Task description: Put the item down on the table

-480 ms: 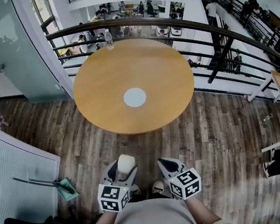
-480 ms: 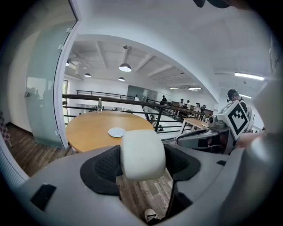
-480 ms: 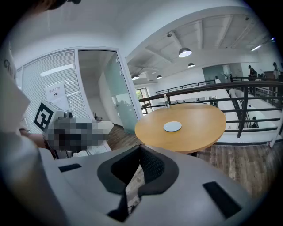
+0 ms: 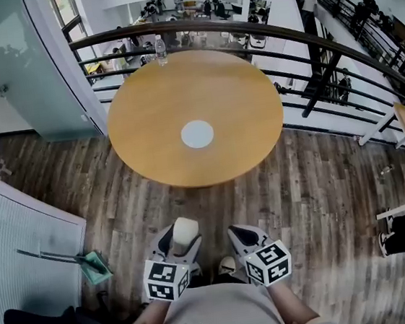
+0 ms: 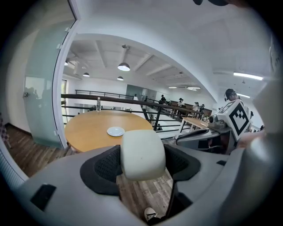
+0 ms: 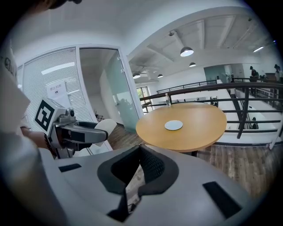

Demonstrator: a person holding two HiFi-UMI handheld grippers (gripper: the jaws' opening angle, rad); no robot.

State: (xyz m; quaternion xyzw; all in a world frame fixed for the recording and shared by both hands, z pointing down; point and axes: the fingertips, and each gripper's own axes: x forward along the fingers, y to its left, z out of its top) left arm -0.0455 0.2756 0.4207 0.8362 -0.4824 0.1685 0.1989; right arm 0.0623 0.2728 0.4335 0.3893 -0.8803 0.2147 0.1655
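1. Off-white and smooth, the item, a rounded block [image 5: 142,154], sits clamped between the black pads [image 5: 105,166] of the left gripper [image 5: 142,164]. Its upper part stands clear above the jaws.
2. The right gripper [image 6: 139,171] has its jaws pressed together with nothing between them. It is held just beside the left one, and both are close to the person's body.
3. Both hang over the wood-plank floor [image 4: 321,180], well apart from the round wooden table [image 4: 152,105].
4. The table carries a small white plate [image 4: 197,133] at its centre and a water bottle [image 4: 161,50] at its far edge, by the railing [image 4: 108,36].
5. By my judgement the task is barely begun: the carry to the table, the lowering and the release all remain.
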